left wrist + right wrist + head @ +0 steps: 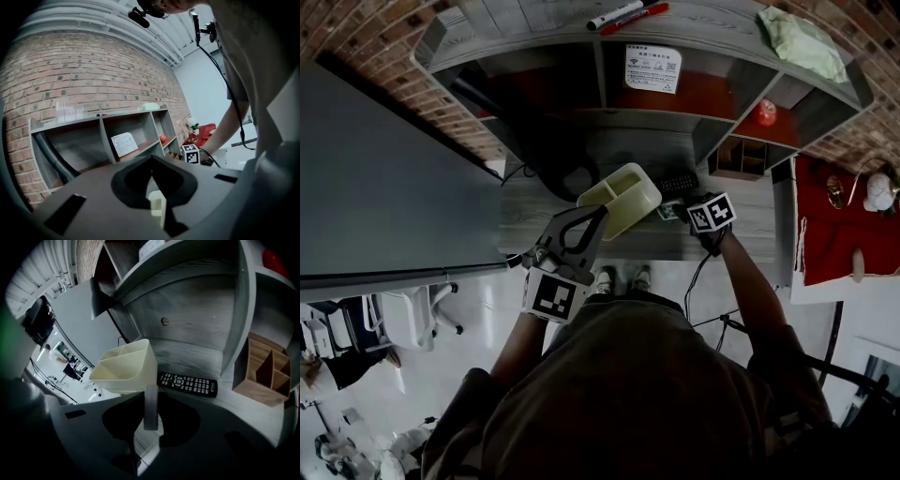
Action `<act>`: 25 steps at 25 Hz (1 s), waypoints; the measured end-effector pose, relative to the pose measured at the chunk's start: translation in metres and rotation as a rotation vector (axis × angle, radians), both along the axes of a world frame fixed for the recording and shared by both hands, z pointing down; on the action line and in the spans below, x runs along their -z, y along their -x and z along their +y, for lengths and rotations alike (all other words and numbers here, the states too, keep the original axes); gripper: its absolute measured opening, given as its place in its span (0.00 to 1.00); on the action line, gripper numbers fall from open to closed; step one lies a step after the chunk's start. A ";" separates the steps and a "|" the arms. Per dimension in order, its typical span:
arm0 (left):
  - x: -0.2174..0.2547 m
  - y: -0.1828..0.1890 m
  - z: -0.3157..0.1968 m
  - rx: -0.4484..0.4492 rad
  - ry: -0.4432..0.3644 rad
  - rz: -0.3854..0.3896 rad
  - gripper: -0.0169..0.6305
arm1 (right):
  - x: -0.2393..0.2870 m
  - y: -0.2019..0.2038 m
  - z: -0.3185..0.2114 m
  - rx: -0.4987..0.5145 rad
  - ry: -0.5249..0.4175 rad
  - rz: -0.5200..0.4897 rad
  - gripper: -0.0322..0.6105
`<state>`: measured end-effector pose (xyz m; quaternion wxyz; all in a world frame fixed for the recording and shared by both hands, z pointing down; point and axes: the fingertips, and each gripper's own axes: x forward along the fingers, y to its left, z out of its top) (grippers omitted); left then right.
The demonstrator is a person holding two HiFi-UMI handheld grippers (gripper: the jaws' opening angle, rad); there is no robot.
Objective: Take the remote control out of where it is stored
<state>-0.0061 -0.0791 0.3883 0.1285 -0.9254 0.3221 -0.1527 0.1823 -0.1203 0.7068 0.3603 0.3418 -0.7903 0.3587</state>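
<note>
Right hand-held gripper: pinching a pale strip, hovering nearest the remote lying crosswise on the surface just beyond its tips.

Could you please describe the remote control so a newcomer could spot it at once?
Look at the grey desk under the shelf unit. The remote control lies flat there, between the cream divided bin and the wooden organiser: the only slim black bar covered in buttons.

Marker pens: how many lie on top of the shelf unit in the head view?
2. A white pen and a red pen lie side by side on the shelf unit, at the upper edge; others may be hidden.
</note>
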 end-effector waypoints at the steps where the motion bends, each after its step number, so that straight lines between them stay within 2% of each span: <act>1: -0.001 -0.001 0.000 0.001 0.003 -0.002 0.04 | -0.003 -0.001 -0.001 -0.015 0.013 -0.012 0.18; 4: -0.001 -0.001 -0.003 0.005 0.010 0.015 0.04 | -0.012 -0.006 -0.003 -0.064 0.041 -0.046 0.18; 9: 0.002 -0.003 -0.004 -0.004 0.002 0.028 0.04 | -0.017 -0.010 -0.011 -0.103 0.034 -0.094 0.18; 19: -0.010 0.000 -0.013 0.019 0.029 0.036 0.04 | -0.034 -0.030 -0.026 -0.095 -0.009 0.000 0.23; 25: -0.013 -0.001 -0.020 0.033 0.038 0.041 0.04 | -0.046 -0.040 -0.032 -0.150 0.021 -0.020 0.27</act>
